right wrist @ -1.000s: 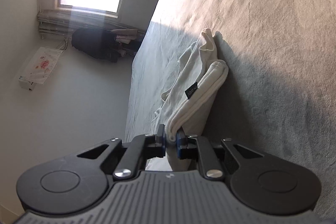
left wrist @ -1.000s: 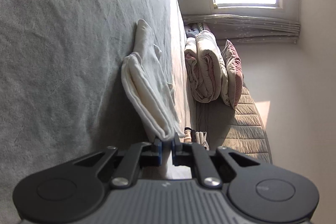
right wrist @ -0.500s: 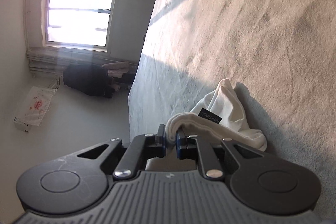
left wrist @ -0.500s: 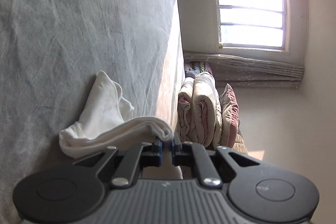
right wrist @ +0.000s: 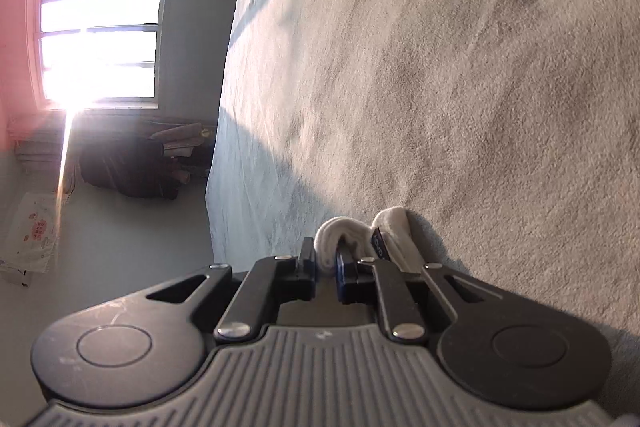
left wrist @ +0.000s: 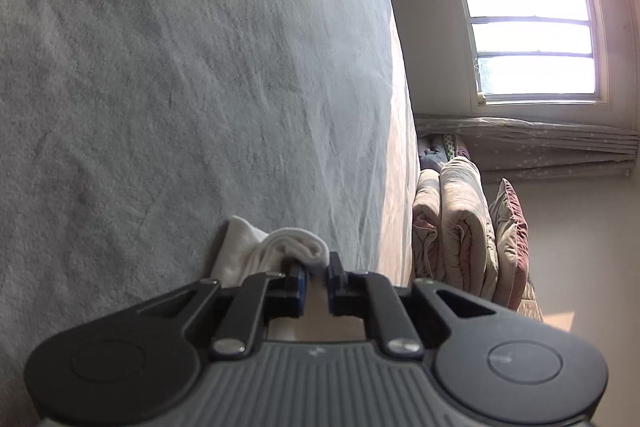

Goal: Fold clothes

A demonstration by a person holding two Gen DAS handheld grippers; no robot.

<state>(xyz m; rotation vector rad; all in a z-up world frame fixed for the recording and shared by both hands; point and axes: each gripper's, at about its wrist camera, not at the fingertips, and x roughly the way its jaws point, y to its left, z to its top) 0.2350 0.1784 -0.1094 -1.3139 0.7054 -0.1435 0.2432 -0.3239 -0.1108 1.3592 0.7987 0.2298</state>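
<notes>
Between the jaws of both grippers: the same cream garment, pinched at a folded edge. Left gripper (left wrist: 316, 273) is closed down on a rolled fold of the garment (left wrist: 276, 255); cloth fills the narrow gap between the pads. Right gripper (right wrist: 326, 259) likewise clamps a thick doubled fold of the garment (right wrist: 340, 235), with a dark label (right wrist: 378, 245) showing just beside the inner finger.

Garment sits directly ahead of each set of fingertips, bunched close against them; little of it shows past the fingers. The rest trails off toward the bed sheet (left wrist: 180, 87) and appears to touch it: left view shows a flap (left wrist: 234, 247) lying against the grey fabric, right view shows a lobe (right wrist: 394, 227) resting on the sheet with a shadow beside it.

Long axis: cannot be read directly, too much cloth is hidden below the gripper bodies. Judgement: the held edge runs from one gripper to the other, so the long axis lies across the two hands, and neither hand is clearly nearer. Free end points toward the sheet, away from the jaws.

Next move, as a guess: lay the held edge onto the sheet while keeping both grips level, so the fold lands square.

Background: window (left wrist: 528, 23), stacked quilts (left wrist: 464, 227) beyond the bed's edge.
</notes>
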